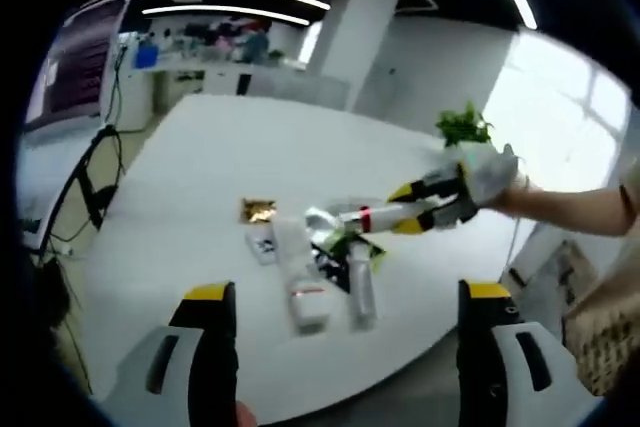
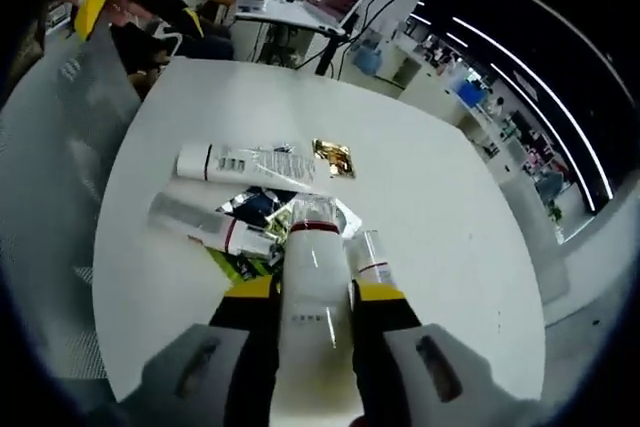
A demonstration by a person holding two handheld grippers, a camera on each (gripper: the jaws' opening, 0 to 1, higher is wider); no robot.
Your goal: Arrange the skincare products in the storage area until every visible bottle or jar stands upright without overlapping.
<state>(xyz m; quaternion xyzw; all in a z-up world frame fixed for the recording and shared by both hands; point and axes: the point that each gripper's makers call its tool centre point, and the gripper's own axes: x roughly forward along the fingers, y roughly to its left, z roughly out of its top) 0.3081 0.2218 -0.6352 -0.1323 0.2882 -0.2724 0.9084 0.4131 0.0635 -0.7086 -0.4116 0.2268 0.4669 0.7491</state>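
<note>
My right gripper (image 2: 315, 292) is shut on a white tube (image 2: 312, 247) with a silver cap, held lengthwise above the pile. In the left gripper view the right gripper (image 1: 428, 205) reaches in from the right with that tube (image 1: 352, 218) over the products. Below it several products lie flat on the white table (image 2: 450, 207): a long white tube (image 2: 245, 162), a red-banded tube (image 2: 205, 225), a short tube (image 2: 372, 262), a gold sachet (image 2: 333, 157) and a green packet (image 2: 235, 265). My left gripper (image 1: 348, 292) is open near the table's front edge, short of two lying tubes (image 1: 310, 302).
A gold sachet (image 1: 258, 209) lies just behind the pile. A potted plant (image 1: 462, 127) stands at the table's far right. A person's sleeve (image 1: 585, 197) comes in from the right. Chairs and desks with people (image 2: 150, 17) stand beyond the table. Bare tabletop (image 1: 220, 147) surrounds the pile.
</note>
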